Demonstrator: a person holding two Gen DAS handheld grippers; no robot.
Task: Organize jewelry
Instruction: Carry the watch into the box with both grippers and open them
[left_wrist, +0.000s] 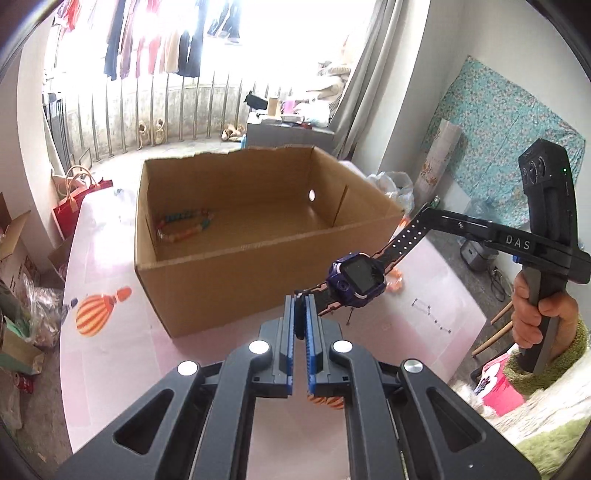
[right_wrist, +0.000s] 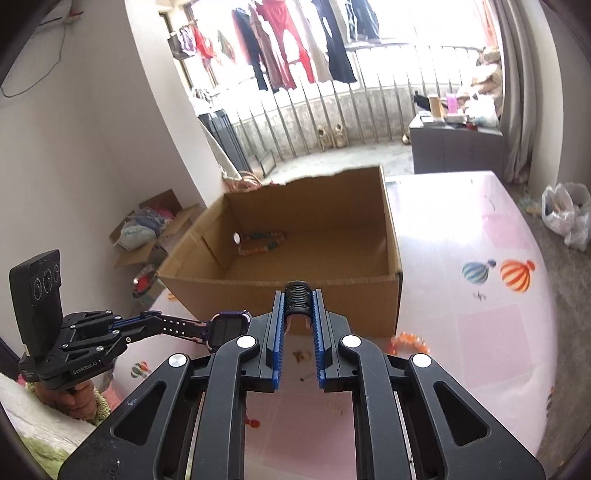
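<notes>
1. Stretching slantwise above the worktop (left_wrist: 424, 325), the purple watch (left_wrist: 357, 279) faces up before the cardboard box (left_wrist: 229, 273).
2. Left tongs (left_wrist: 300, 314) and right tongs (left_wrist: 424, 214) each clench 1 strap end.

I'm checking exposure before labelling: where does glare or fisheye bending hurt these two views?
Left wrist view: the window behind the cardboard box is blown out white, and the balcony railing bows. Right wrist view: backlit laundry, a sheen on the pink table; the beaded bracelet in the box stays readable.

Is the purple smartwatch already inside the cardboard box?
Out. The purple smartwatch hangs above the table before the brown cardboard box, each strap end clamped.
</notes>
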